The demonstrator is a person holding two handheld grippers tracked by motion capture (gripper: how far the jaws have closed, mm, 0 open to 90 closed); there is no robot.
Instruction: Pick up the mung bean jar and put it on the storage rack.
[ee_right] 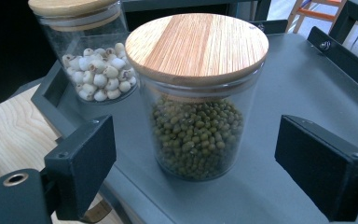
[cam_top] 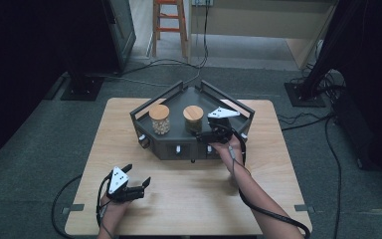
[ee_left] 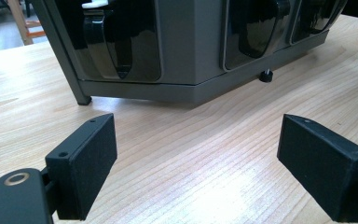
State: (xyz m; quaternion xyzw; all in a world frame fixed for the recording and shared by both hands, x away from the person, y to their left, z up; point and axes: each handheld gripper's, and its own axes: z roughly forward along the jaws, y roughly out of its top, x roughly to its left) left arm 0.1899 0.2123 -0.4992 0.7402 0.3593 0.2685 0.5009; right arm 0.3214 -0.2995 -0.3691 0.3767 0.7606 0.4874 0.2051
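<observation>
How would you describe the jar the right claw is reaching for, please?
On the wooden table stands a dark grey tray holding two wooden-lidded glass jars. The green bean jar stands nearer the right claw, whose jaws are open; the other jar holds white seeds.

The tabletop (cam_top: 189, 199) is pale wood with a visible grain and rounded corners, standing on dark grey carpet. One thing stands directly on it: a dark grey angular rack (cam_top: 179, 147), set toward the far middle of the tabletop, its back corner close to the far edge. The rack rests on short legs and small round feet, so a thin gap shows under its front wall in the left gripper view (ee_left: 196, 91). In front of the rack the wood runs bare to the near edge. To the rack's left and right, strips of bare wood reach the side edges.
</observation>
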